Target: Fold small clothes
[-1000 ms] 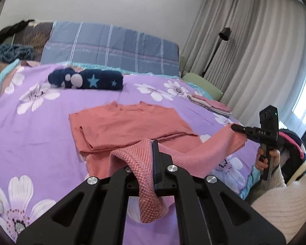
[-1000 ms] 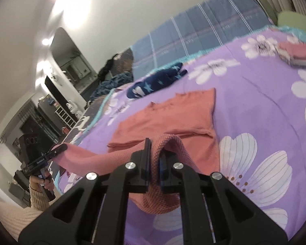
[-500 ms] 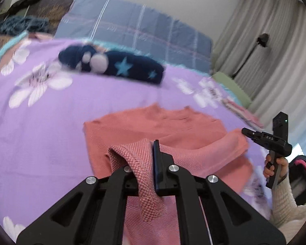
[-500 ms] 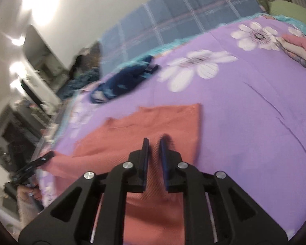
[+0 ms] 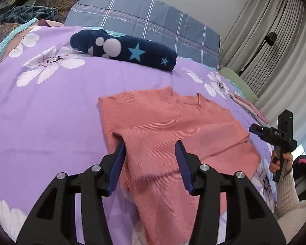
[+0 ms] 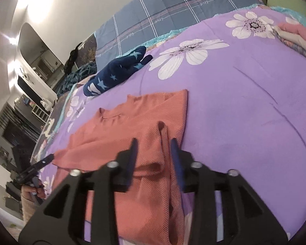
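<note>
Left gripper (image 5: pixel 151 150): jaws opening, pads clear of the cloth
Salmon top (image 5: pixel 173 126): lies folded on the purple floral bedspread (image 5: pixel 51 110)
Right gripper (image 5: pixel 253 129): at the top's right edge
Navy star bundle (image 5: pixel 132 51): near the plaid pillow (image 5: pixel 144 18)

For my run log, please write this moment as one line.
step: fold laid down | left gripper: opening, over salmon top | right gripper: opening, cloth ridge between jaws | surface: purple floral bedspread

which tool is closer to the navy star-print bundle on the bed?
Left, judging by the views. The left tool is over the salmon top's edge on the navy star-print bundle's side; the right tool is over the opposite edge.
</note>
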A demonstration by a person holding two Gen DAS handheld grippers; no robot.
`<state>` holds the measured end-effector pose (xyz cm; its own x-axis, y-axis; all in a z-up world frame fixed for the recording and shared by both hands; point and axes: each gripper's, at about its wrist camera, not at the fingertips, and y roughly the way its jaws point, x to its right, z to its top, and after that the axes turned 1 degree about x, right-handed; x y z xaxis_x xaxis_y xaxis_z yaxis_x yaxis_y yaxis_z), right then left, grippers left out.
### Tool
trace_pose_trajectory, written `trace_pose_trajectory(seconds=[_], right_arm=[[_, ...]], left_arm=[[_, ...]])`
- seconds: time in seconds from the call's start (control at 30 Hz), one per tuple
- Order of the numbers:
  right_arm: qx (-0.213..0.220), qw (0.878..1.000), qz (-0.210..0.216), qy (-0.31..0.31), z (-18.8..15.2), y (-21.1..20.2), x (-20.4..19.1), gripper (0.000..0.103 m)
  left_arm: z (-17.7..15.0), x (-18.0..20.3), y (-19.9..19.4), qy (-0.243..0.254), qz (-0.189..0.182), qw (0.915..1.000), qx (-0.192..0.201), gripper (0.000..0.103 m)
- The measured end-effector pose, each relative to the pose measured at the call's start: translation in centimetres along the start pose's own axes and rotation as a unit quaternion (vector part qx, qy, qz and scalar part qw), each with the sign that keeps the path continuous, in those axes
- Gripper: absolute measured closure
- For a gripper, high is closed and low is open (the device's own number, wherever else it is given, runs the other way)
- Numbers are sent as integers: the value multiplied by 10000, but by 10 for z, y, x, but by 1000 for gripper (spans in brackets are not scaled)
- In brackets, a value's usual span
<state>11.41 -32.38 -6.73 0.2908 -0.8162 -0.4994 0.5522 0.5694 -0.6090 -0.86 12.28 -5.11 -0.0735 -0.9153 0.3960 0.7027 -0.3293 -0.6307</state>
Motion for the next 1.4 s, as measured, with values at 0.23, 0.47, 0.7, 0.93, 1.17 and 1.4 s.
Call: trace_pose_trajectory(seconds=[0.23,0.47,0.7,0.93,1.17,1.4], right_arm=[[-292,9995,96,-102,-2,20,-9,98],[443,9979,314,350,44,4,-5,99],[391,9988,-296,37,48,17,4,73],[-68,9977,-211,-634,45,43,-2,70],[-431,9943,-359,-905,58,85,-12,68],[-601,9925,-435,-973,59,101,-12,68]], left_arm=[[-6,-7,12,-165,-113,9994,-284,99],[55,-7,13,-361,-159,9980,501,98],[56,-13,25,-102,531,9966,615,39],[51,-42,49,-270,626,9976,103,39],[53,-53,69,-299,658,9972,-213,66],[53,-55,74,-257,660,9971,-267,65]])
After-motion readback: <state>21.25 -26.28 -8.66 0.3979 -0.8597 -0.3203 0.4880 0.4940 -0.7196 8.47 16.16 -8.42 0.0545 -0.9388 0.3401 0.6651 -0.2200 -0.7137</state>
